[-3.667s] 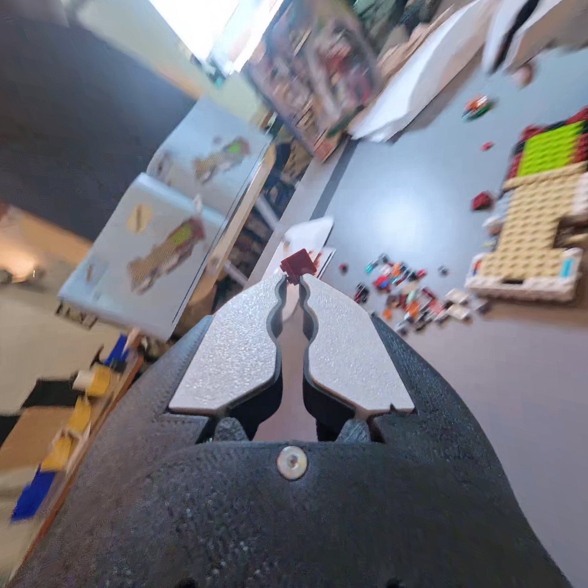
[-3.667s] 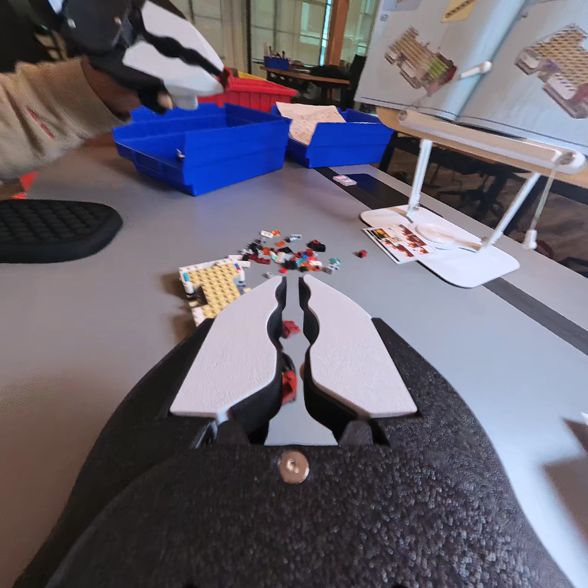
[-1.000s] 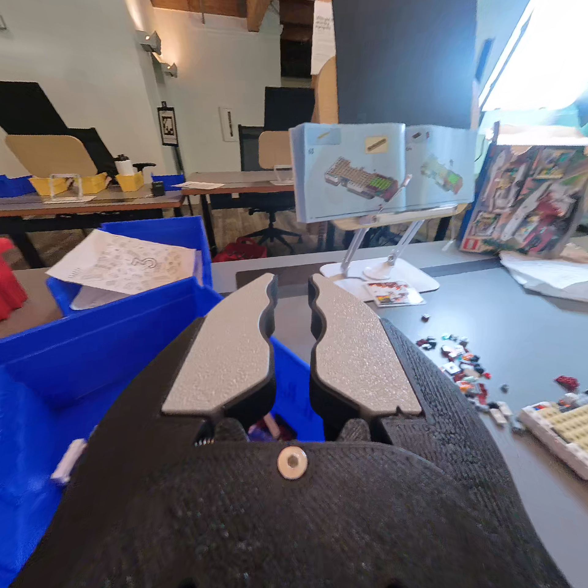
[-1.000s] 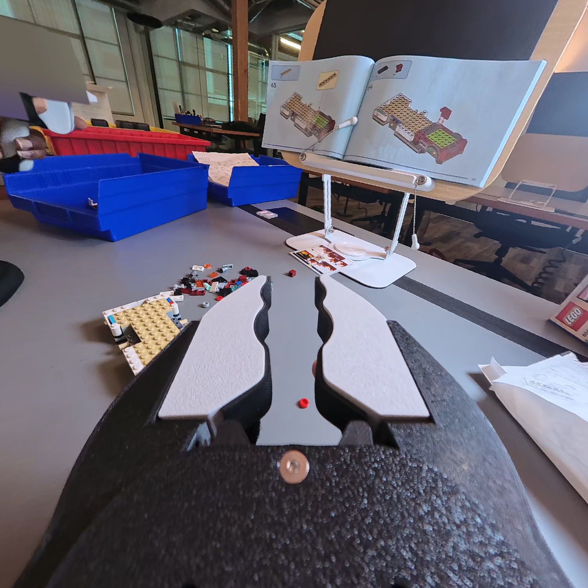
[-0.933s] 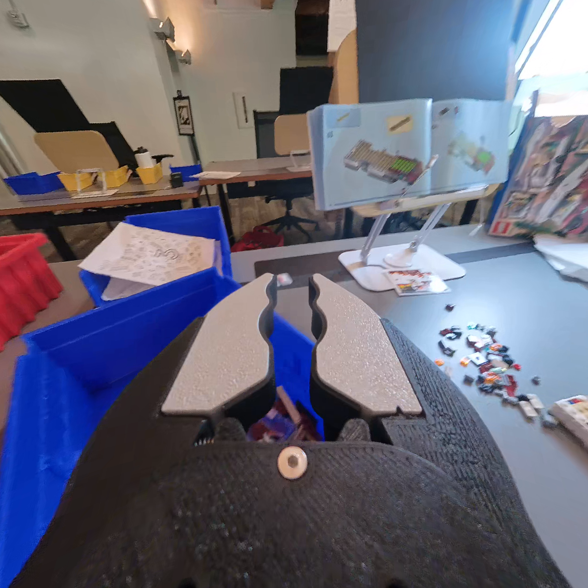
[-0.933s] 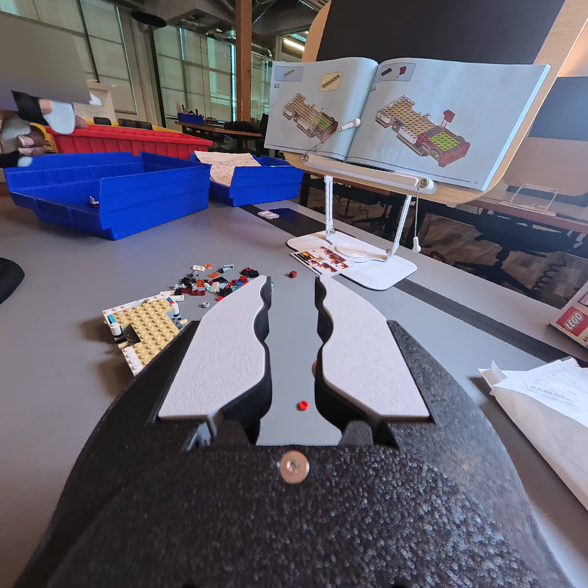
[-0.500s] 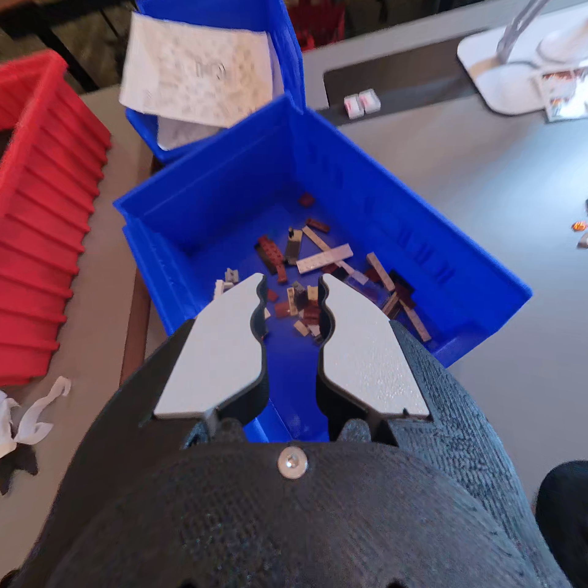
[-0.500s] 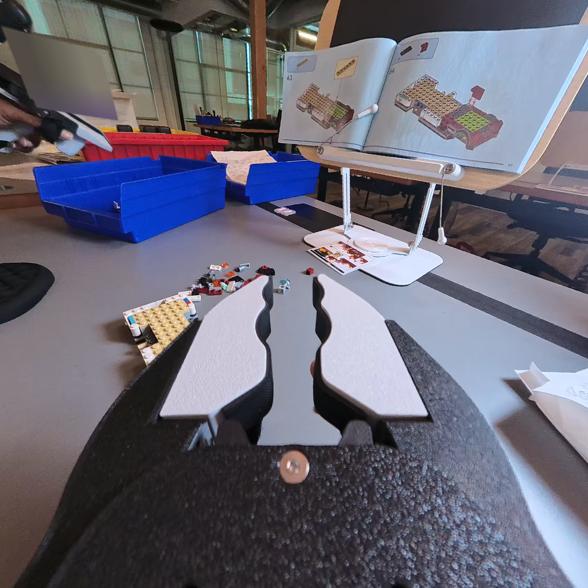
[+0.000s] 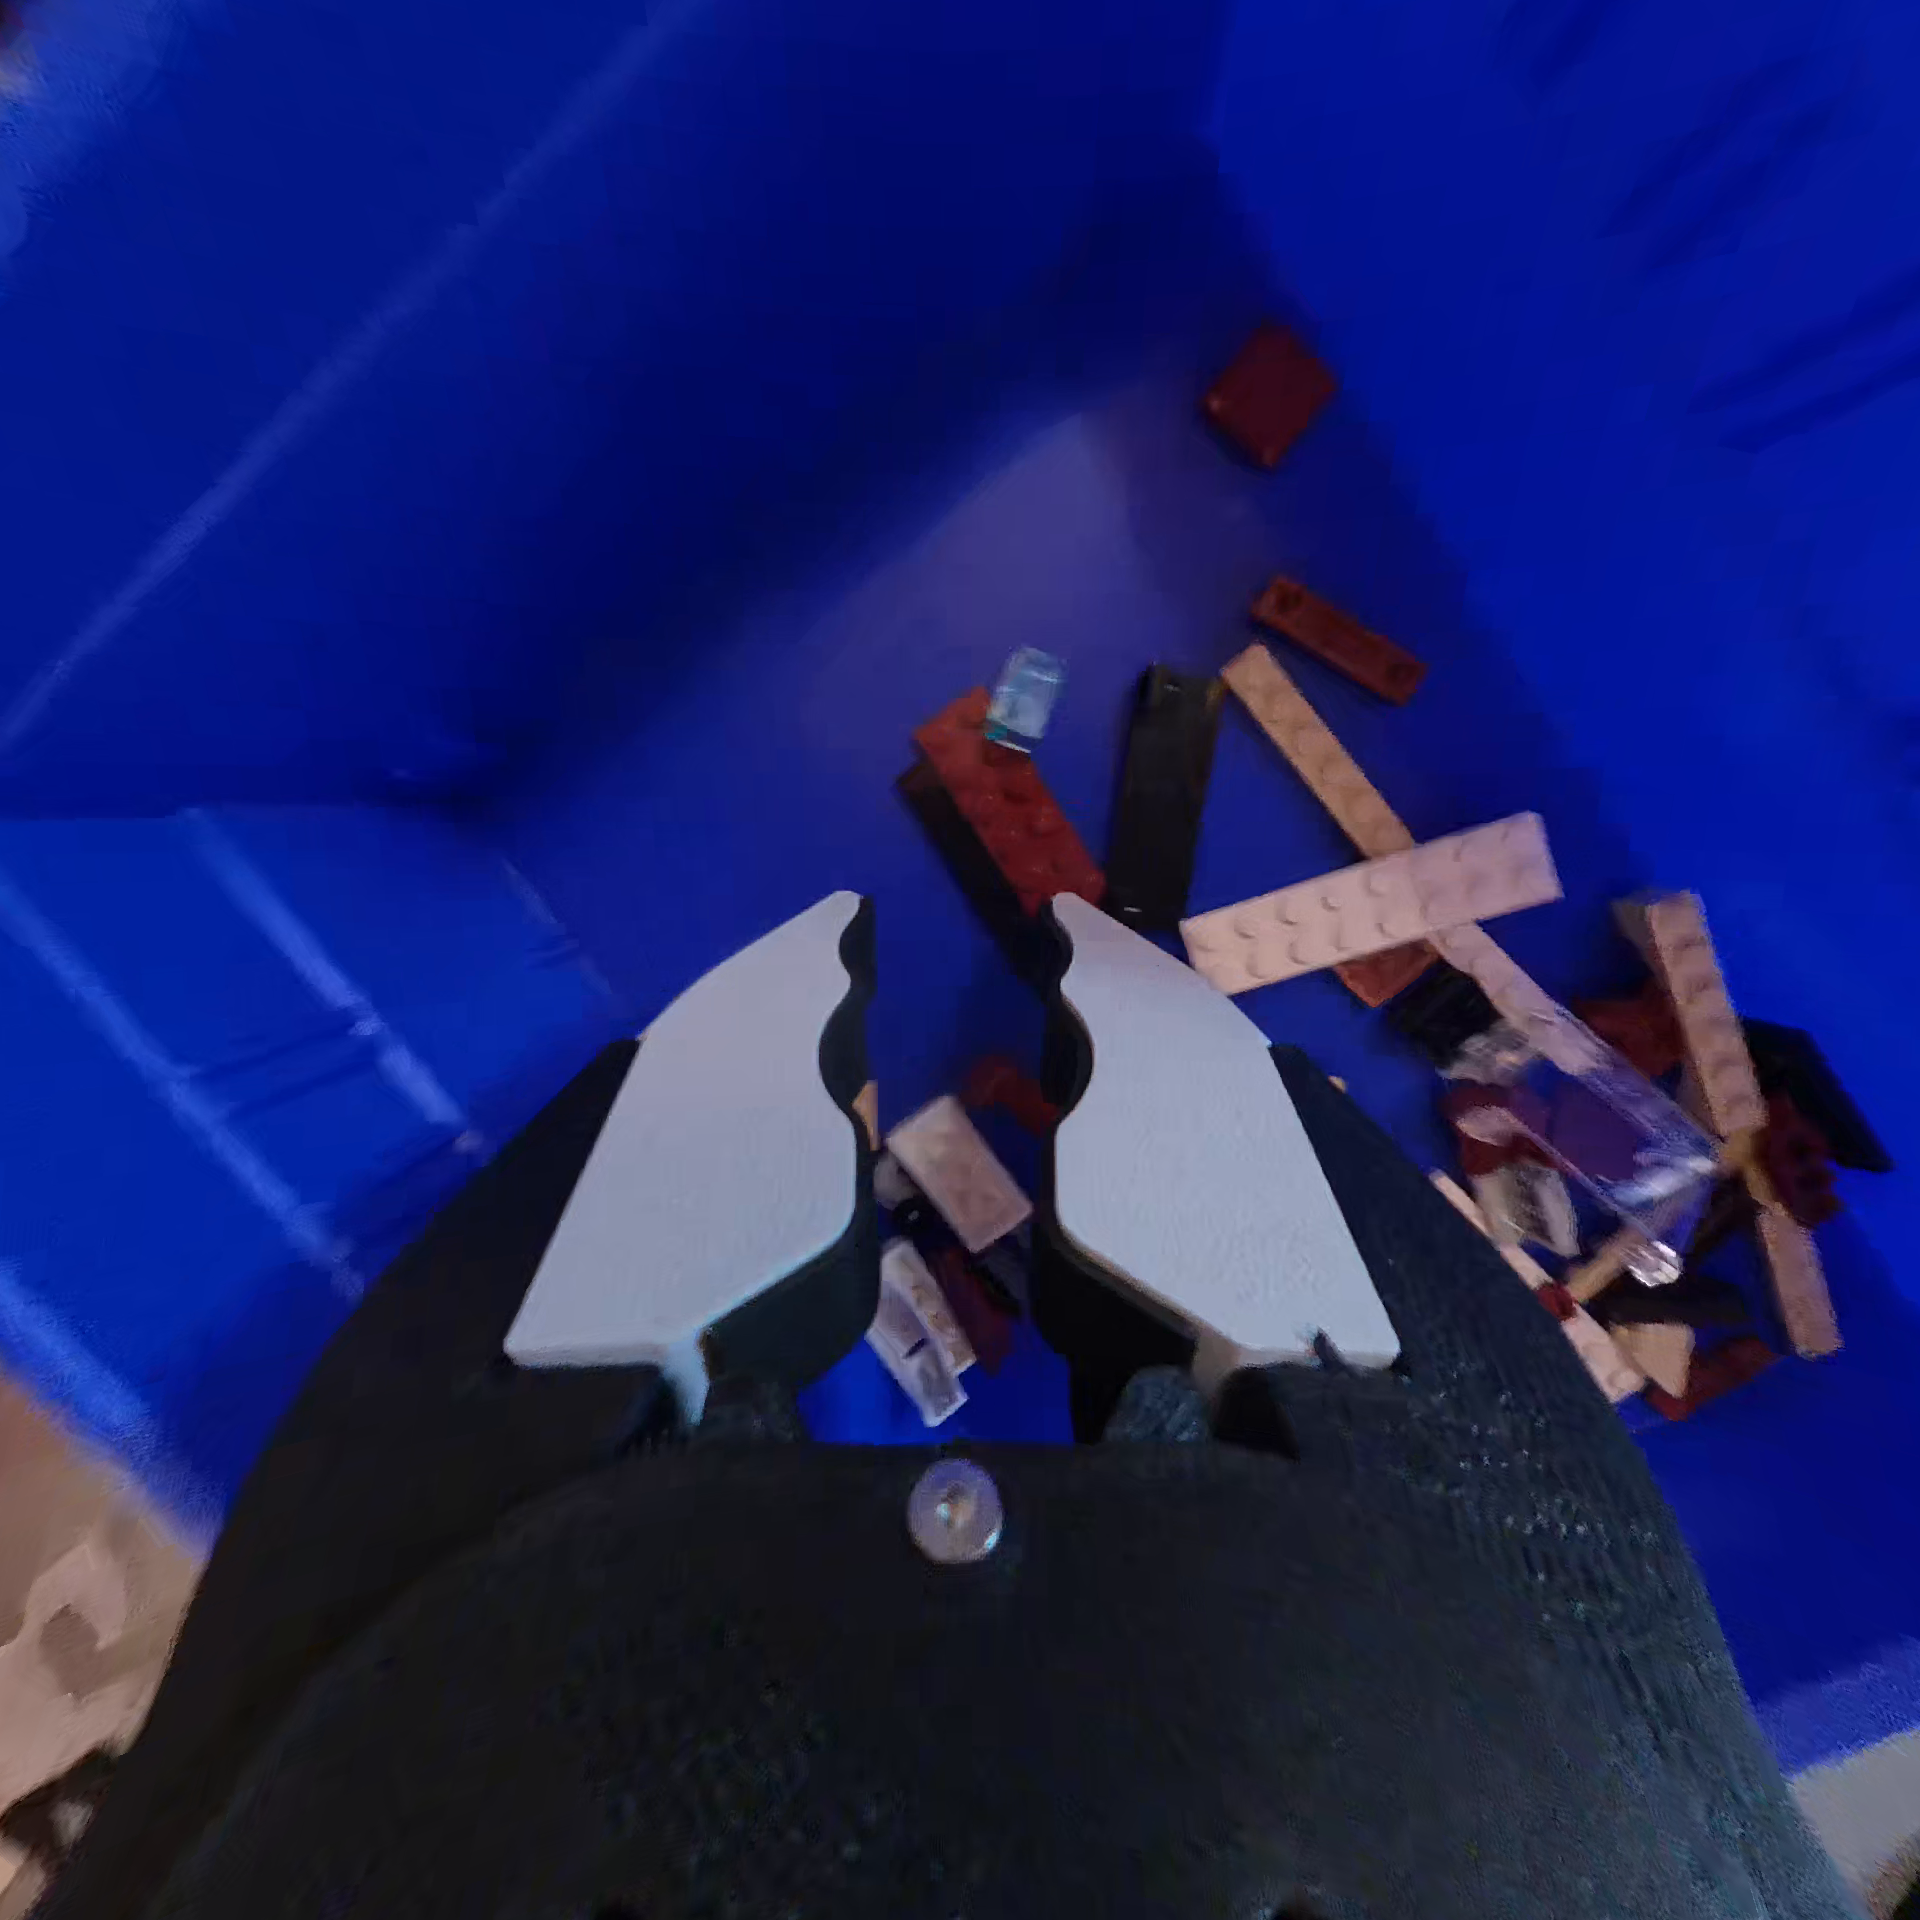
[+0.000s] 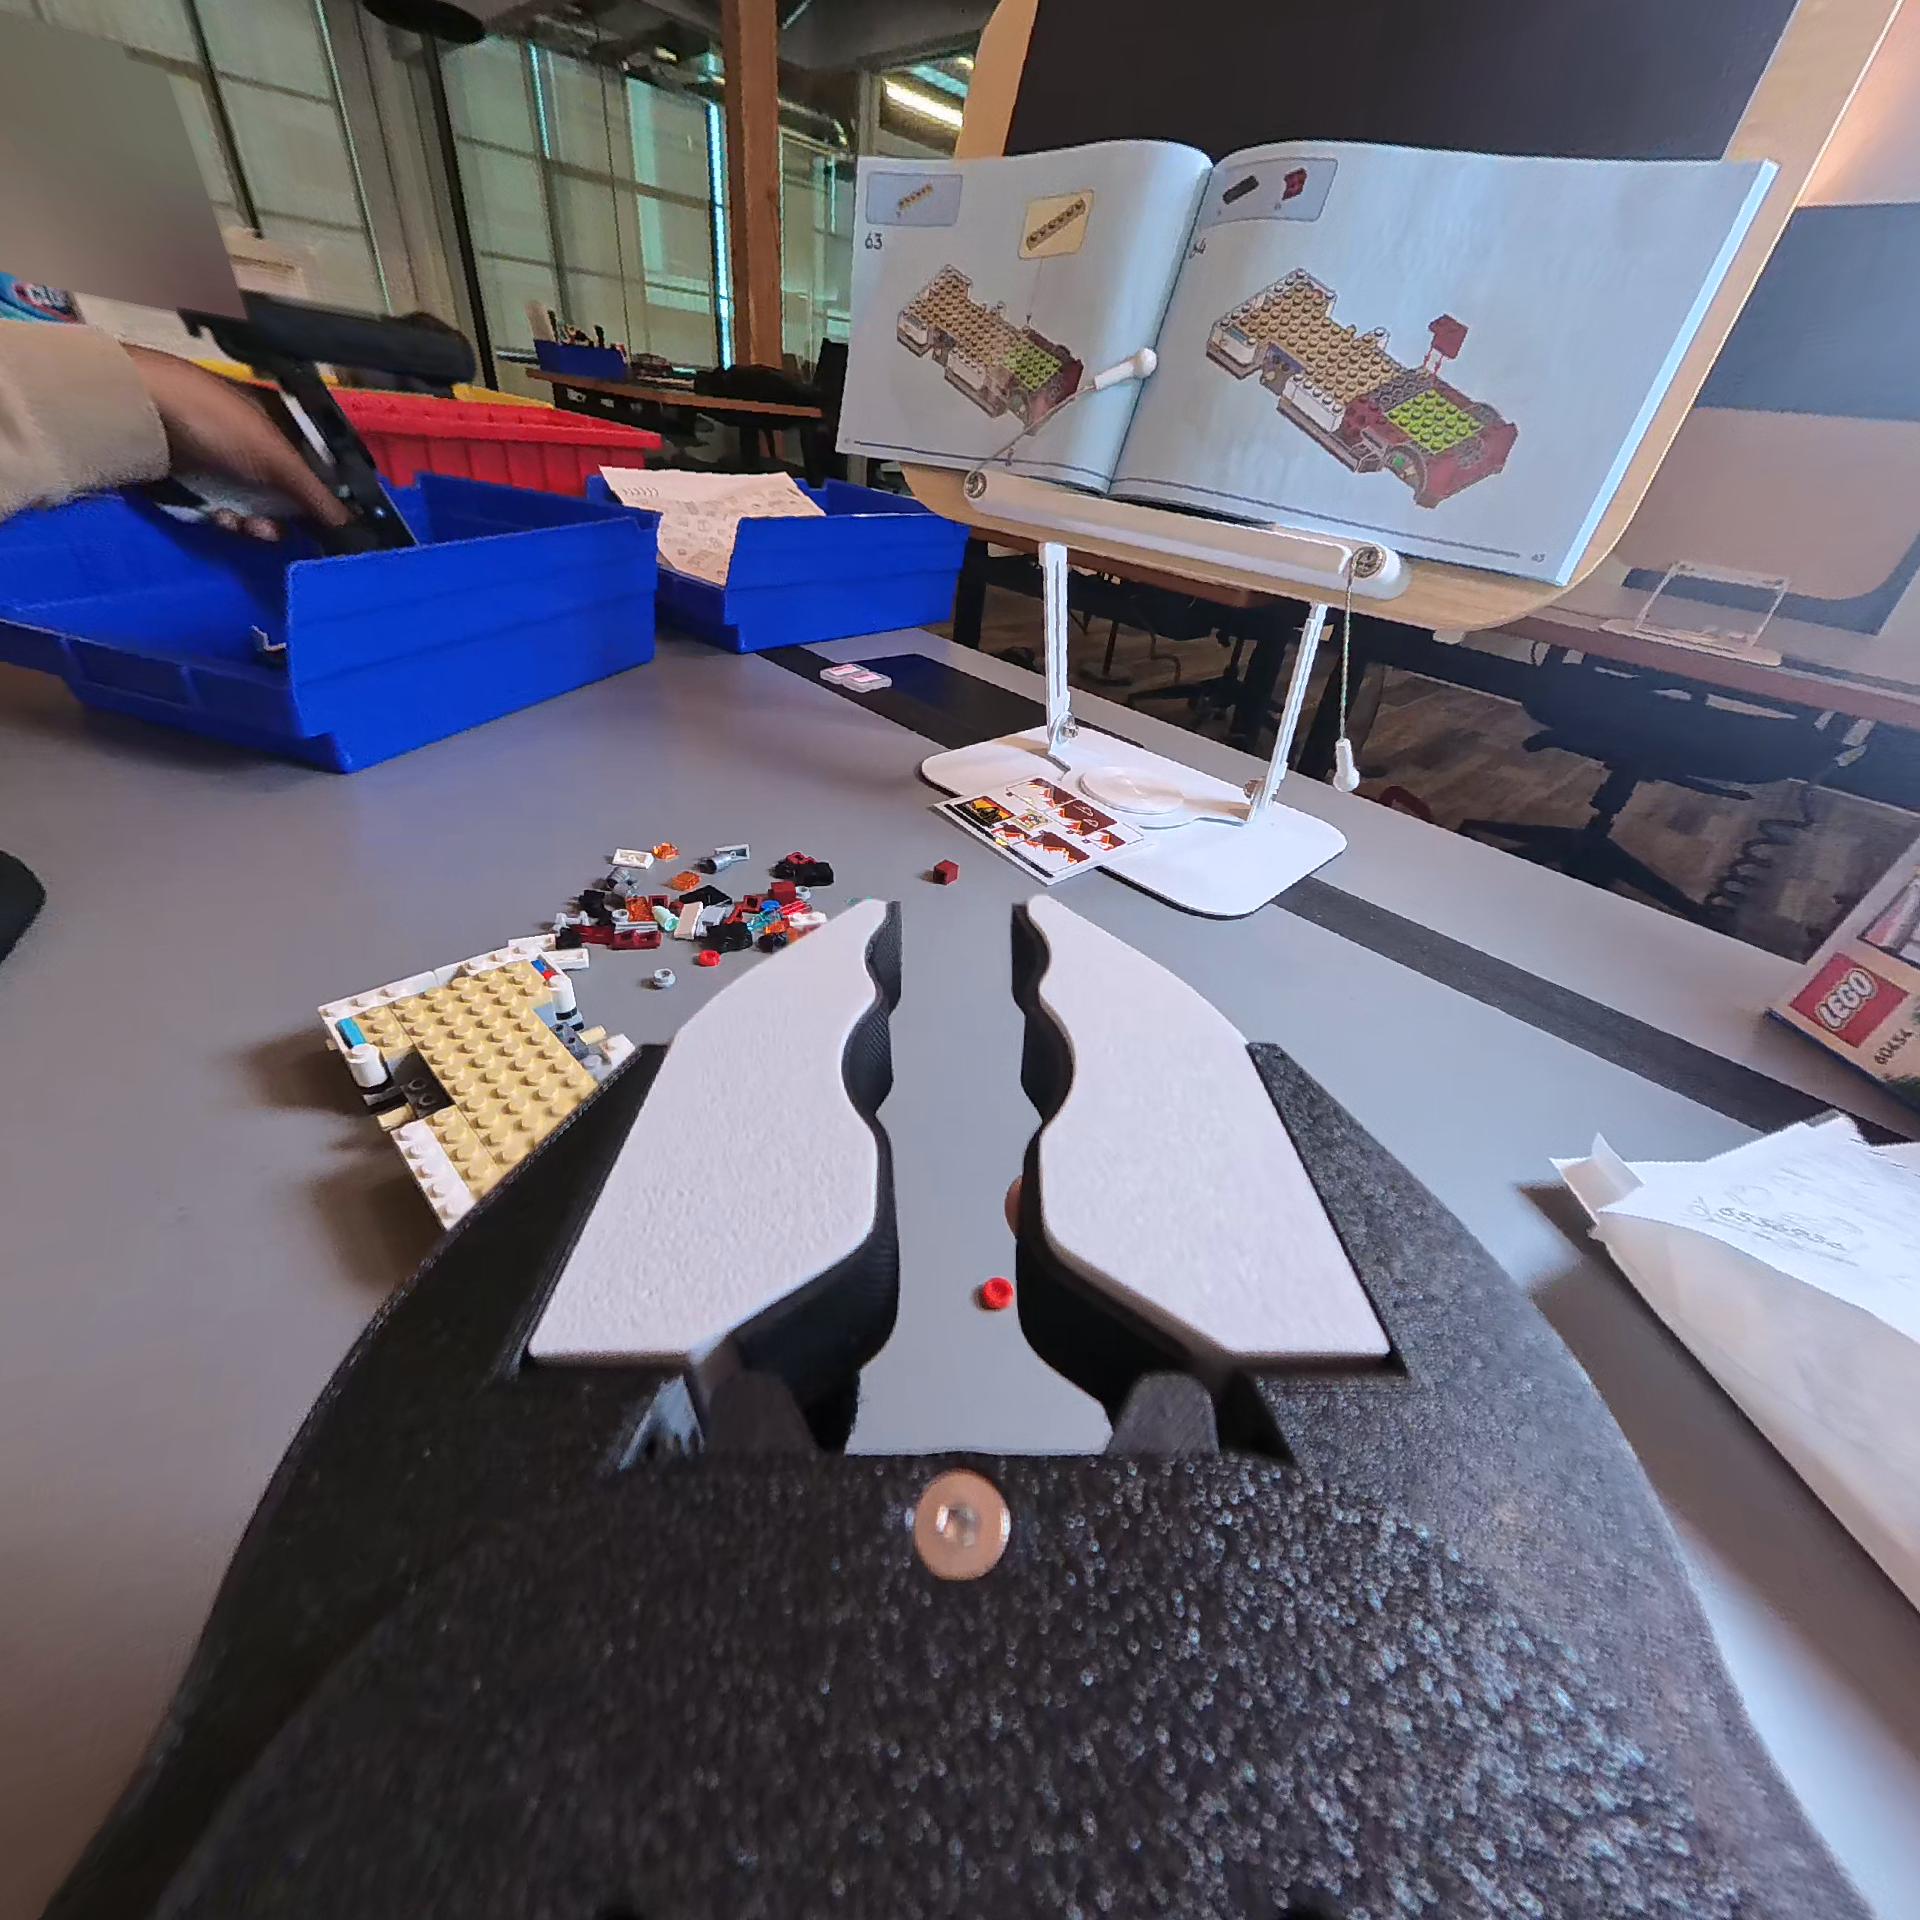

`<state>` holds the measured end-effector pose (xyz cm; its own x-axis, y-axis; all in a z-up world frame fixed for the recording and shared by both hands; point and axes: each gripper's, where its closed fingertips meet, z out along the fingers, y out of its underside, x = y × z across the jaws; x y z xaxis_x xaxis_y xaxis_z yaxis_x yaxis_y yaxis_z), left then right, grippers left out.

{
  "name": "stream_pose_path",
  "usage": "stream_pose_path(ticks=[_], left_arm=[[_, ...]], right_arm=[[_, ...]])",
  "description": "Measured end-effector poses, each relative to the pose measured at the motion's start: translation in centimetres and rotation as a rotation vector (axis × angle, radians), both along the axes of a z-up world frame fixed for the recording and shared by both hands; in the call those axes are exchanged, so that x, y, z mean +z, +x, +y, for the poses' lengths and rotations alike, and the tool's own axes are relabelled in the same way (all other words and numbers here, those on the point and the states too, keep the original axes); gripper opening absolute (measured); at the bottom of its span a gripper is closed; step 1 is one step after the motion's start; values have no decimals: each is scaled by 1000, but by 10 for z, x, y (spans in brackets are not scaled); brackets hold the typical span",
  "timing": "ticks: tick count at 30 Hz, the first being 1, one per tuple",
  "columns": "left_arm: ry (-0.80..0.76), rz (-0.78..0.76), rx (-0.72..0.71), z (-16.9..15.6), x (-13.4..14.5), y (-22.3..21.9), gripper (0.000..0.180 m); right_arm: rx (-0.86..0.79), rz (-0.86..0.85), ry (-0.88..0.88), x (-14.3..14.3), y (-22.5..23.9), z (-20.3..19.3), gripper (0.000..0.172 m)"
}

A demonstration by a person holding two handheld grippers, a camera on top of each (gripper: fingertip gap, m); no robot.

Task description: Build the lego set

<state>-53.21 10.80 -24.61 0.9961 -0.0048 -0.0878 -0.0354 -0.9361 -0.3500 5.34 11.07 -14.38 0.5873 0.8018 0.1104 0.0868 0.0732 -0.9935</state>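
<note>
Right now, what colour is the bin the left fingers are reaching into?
Blue: the bin shows best in the left wrist view.

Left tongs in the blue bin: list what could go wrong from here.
1. The open left tongs hang over overlapping bricks; closing might catch the dark red brick with the black plate.
2. Nudging the heap could bury the clear piece.
3. The blue bin wall stands near.

Open claw point(image 10: 954, 914) above grey table point(image 10: 208, 883)
</note>
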Motion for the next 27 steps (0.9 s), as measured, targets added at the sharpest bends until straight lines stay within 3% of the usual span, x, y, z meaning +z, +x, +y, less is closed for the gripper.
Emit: stream_pose_path(ticks=[2, 5, 8, 13, 16, 19, 22, 24, 27], left_arm=[[45, -77, -64, 3, 2, 20, 29], [64, -169, -275, -7, 10, 66, 25], [-32, -115, -416, -24, -3, 83, 23], [-86, -49, -500, -28, -14, 84, 22], [-56, -25, -476, -20, -12, 77, 22], [-14, 27, -473, -10, -12, 68, 1], [76, 145, -406, 2, 4, 48, 3], [144, 95, -423, 3, 19, 60, 13], [96, -120, -575, -26, 24, 106, 29]], right_arm=[[-9, -11, 11, 0, 2, 0, 20], [-20, -16, 14, -1, 4, 3, 19], [-21, -22, -2, -6, 2, 6, 19], [-24, -55, 10, -11, 0, 5, 19], [-29, -70, 12, -13, -1, 6, 19], [-36, -84, 12, -16, 0, 8, 19], [-44, -92, 9, -18, 1, 10, 19], [-47, -94, 4, -19, 2, 11, 19], [-47, -98, -2, -21, 2, 13, 19]])
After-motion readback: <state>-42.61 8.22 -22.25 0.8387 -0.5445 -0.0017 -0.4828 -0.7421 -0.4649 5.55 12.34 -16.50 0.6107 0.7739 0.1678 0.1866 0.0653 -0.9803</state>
